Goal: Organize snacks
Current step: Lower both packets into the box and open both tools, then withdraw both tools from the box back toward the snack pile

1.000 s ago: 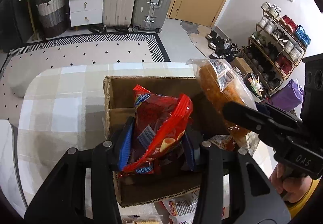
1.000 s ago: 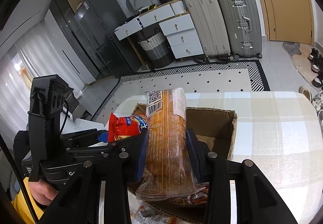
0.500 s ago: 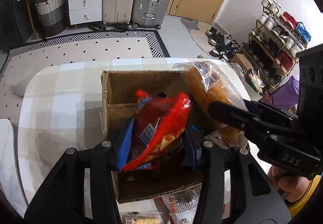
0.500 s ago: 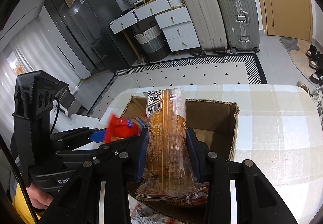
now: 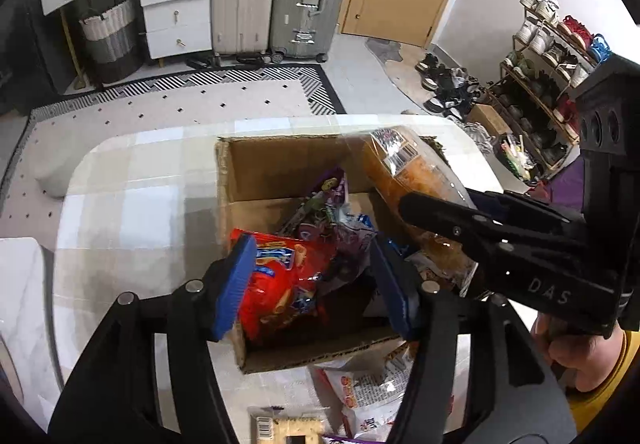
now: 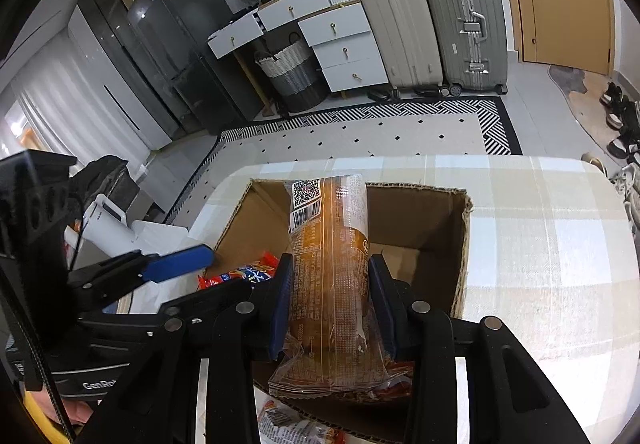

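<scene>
An open cardboard box (image 5: pixel 280 168) stands on the checked table. In it lie a red snack bag (image 5: pixel 284 284) and a purple packet (image 5: pixel 332 204). My left gripper (image 5: pixel 312 284) hangs over the box's near left corner. Its jaws are opening and the red bag lies loose between them, resting against the left pad (image 5: pixel 236 280). My right gripper (image 6: pixel 328 308) is shut on an orange clear-wrapped packet (image 6: pixel 328 264), held upright above the box (image 6: pixel 420 212). That packet (image 5: pixel 404 172) also shows in the left wrist view over the box's right side.
Loose snack packets (image 5: pixel 360 392) and a biscuit pack (image 5: pixel 288 428) lie on the table in front of the box. A person's hand (image 5: pixel 580 356) grips the right tool. Checked tablecloth (image 5: pixel 140 204) spreads left of the box. Suitcases and drawers stand behind.
The left jaws have spread and the red bag has dropped from between them down into the box, uncovering the purple packet. The right gripper still holds the orange packet in the same spot.
</scene>
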A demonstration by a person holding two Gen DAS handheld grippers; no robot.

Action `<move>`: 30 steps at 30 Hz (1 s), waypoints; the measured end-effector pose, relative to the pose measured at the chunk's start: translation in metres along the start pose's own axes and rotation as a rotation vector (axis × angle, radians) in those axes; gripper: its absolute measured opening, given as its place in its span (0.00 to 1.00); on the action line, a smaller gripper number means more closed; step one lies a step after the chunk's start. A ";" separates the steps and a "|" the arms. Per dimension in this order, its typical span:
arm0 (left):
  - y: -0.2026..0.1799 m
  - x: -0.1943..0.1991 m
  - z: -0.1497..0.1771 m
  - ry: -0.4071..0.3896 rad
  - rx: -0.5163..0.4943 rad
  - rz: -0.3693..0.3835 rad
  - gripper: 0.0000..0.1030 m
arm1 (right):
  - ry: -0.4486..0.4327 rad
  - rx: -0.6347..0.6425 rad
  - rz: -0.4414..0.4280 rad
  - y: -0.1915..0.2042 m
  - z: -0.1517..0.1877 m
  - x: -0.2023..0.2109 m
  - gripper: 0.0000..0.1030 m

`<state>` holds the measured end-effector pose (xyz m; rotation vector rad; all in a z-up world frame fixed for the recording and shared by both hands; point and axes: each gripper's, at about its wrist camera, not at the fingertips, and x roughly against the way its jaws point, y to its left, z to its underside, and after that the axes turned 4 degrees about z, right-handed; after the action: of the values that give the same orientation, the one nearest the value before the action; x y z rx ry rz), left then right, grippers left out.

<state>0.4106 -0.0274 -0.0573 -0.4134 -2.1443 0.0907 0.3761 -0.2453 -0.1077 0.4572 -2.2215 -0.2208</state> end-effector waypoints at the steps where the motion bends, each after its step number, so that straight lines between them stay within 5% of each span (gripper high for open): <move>1: -0.001 0.003 0.001 -0.004 -0.001 -0.003 0.59 | 0.002 0.002 0.001 0.000 0.001 0.000 0.36; 15: -0.012 0.050 0.024 -0.025 -0.024 -0.045 0.64 | -0.062 0.061 0.009 0.024 0.009 0.035 0.42; 25: -0.044 0.125 0.049 -0.103 -0.051 -0.062 0.71 | -0.175 0.120 0.007 0.054 0.028 0.113 0.47; 30: -0.059 0.181 0.074 -0.196 -0.065 -0.102 0.78 | -0.276 0.178 0.012 0.075 0.056 0.161 0.58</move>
<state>0.2411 -0.0172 0.0557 -0.3432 -2.3630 0.0033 0.2204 -0.2403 -0.0065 0.5361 -2.5258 -0.0829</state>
